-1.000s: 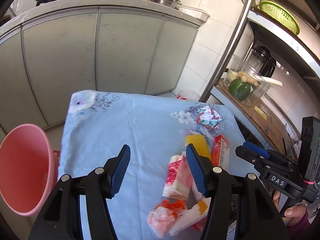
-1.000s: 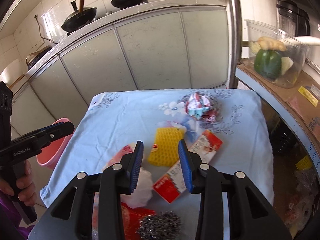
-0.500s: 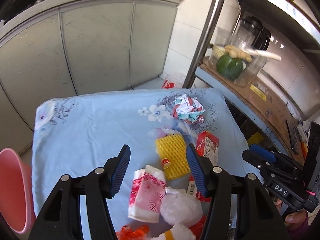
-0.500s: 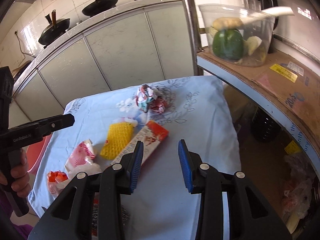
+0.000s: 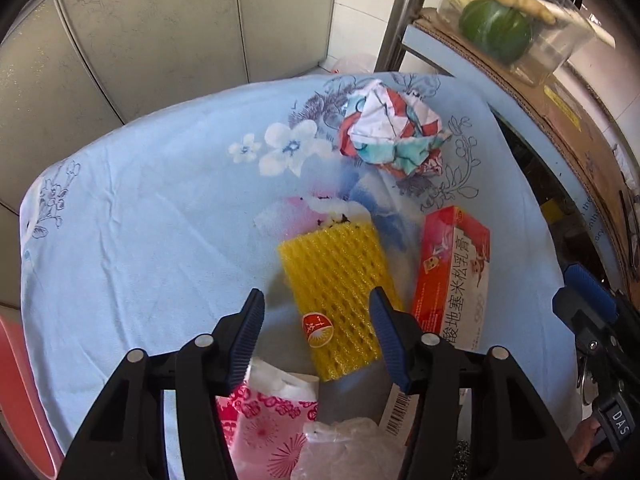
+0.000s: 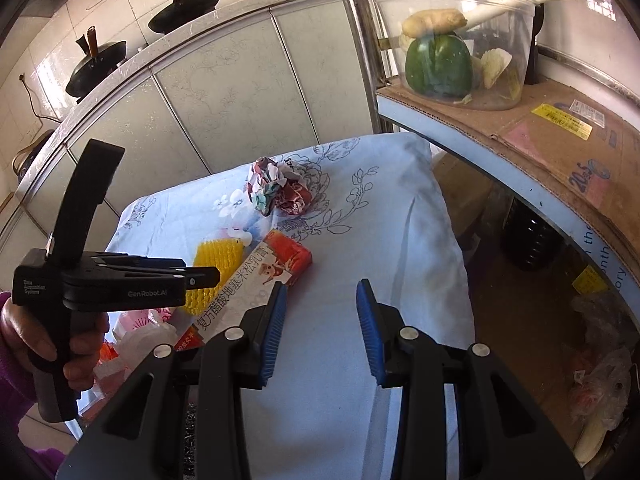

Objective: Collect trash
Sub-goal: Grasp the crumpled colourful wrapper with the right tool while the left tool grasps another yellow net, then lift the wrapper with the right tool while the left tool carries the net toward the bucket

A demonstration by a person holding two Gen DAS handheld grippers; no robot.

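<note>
Trash lies on a table under a light blue flowered cloth (image 5: 152, 216). My left gripper (image 5: 318, 332) points steeply down over a yellow foam net (image 5: 336, 288). Its jaws are closing with the net's near end between them, and the pads do not press on it. A red box (image 5: 452, 280) lies to the right of the net, a crumpled paper ball (image 5: 392, 132) beyond it. A pink packet (image 5: 268, 420) and clear plastic (image 5: 344, 448) lie under the gripper. My right gripper (image 6: 320, 320) stands open above bare cloth, right of the red box (image 6: 276, 264).
A shelf with cardboard (image 6: 560, 140) and a clear bowl holding a green squash (image 6: 438, 64) juts over the table's right side. A metal post (image 6: 360, 40) stands behind the table. A pink bucket (image 5: 16, 380) is at the left, plastic bags (image 6: 600, 380) on the floor at right.
My left gripper has moved forward and down over the yellow net, and its jaws have narrowed a little. My right gripper has swung right, off the trash and over bare cloth.
</note>
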